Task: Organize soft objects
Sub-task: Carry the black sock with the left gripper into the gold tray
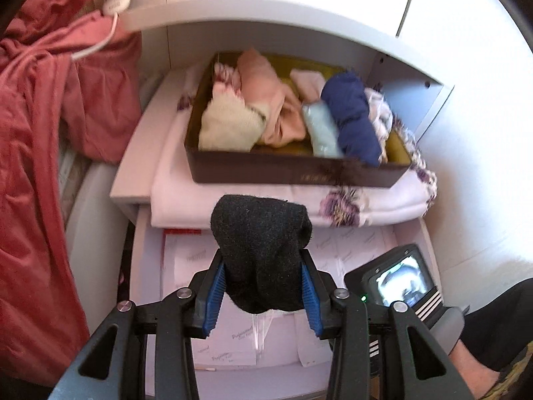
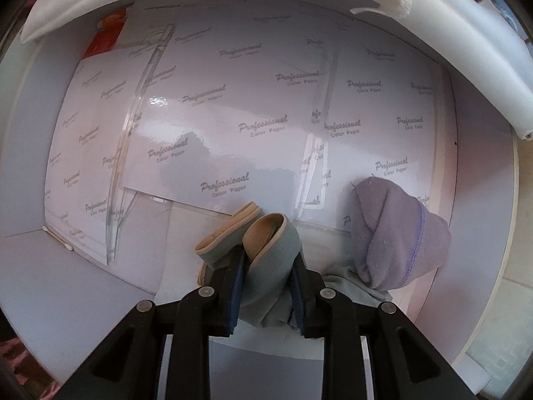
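In the left wrist view my left gripper [image 1: 263,286] is shut on a black sock [image 1: 263,250] and holds it in front of the shelf, below a brown box [image 1: 286,171]. The box holds several rolled soft items: cream [image 1: 230,126], pink [image 1: 276,106], light blue [image 1: 321,133] and navy [image 1: 353,116]. In the right wrist view my right gripper [image 2: 266,286] is shut on a grey-green sock with a tan cuff [image 2: 269,243], low inside the drawer. A lilac sock [image 2: 399,233] lies in the drawer just right of it.
The box stands on a folded white floral cloth [image 1: 333,200] on the shelf. A red garment [image 1: 40,133] hangs at the left. The drawer bottom is lined with white printed paper [image 2: 250,106]. The right gripper's body with its screen [image 1: 403,276] shows at lower right.
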A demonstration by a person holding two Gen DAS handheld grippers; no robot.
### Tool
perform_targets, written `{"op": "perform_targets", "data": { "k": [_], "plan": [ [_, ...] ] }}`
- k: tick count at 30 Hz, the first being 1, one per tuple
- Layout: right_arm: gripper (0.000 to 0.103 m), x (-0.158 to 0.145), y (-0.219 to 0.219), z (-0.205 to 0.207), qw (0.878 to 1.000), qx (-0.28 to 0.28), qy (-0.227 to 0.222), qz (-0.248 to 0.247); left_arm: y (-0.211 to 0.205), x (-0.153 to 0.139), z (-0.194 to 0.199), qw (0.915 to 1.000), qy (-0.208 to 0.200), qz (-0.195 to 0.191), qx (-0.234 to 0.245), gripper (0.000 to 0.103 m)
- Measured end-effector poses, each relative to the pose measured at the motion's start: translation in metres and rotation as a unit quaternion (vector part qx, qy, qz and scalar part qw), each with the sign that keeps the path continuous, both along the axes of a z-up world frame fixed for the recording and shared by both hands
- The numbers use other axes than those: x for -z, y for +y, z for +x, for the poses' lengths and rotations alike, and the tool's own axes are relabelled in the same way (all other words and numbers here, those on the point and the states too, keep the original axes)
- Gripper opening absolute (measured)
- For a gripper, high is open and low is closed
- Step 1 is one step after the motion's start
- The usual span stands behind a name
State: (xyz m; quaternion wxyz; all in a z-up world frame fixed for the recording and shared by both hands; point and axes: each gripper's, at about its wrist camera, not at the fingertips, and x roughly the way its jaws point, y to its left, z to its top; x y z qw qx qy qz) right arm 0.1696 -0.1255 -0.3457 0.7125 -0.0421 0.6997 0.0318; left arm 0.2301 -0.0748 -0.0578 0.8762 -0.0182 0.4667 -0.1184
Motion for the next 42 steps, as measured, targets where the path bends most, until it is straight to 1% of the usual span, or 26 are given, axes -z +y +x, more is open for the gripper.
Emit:
{"op": "perform_targets", "data": {
  "k": [5, 12, 17, 25, 29, 34, 36, 40, 42],
  "plan": [
    [0.025, -0.001, 0.005, -0.002, 1.000, -0.006, -0.002, -0.003, 0.004, -0.013, -0.003, 0.9998, -0.014, -0.010, -0.005, 0.041],
    [0.025, -0.008, 0.012, -0.007, 1.000, -0.012, -0.003, -0.006, 0.006, -0.023, -0.007, 0.9995, -0.030, -0.005, -0.011, 0.041],
    [0.025, -0.007, 0.015, -0.009, 1.000, -0.015, -0.003, -0.007, 0.009, -0.029, -0.012, 0.9991, -0.038, 0.001, -0.017, 0.041],
    [0.025, -0.008, 0.017, -0.008, 1.000, -0.020, -0.004, -0.010, 0.014, -0.033, -0.017, 0.9989, -0.041, 0.003, -0.022, 0.041],
    [0.025, -0.007, 0.017, -0.009, 1.000, -0.021, -0.004, -0.010, 0.016, -0.037, -0.015, 0.9989, -0.041, -0.002, -0.022, 0.041],
    [0.024, -0.007, 0.015, -0.008, 1.000, -0.021, -0.005, -0.009, 0.030, -0.049, 0.001, 0.9979, -0.036, -0.038, -0.037, 0.041],
    [0.024, -0.007, 0.015, -0.008, 1.000, -0.020, -0.004, -0.009, 0.039, -0.056, 0.014, 0.9965, -0.032, -0.061, -0.047, 0.041],
    [0.024, -0.006, 0.014, -0.008, 1.000, -0.020, -0.004, -0.009, 0.055, -0.072, 0.041, 0.9917, -0.035, -0.104, -0.067, 0.041],
    [0.024, -0.006, 0.014, -0.007, 1.000, -0.021, -0.004, -0.009, 0.060, -0.077, 0.056, 0.9872, -0.034, -0.135, -0.076, 0.041]
  ]
}}
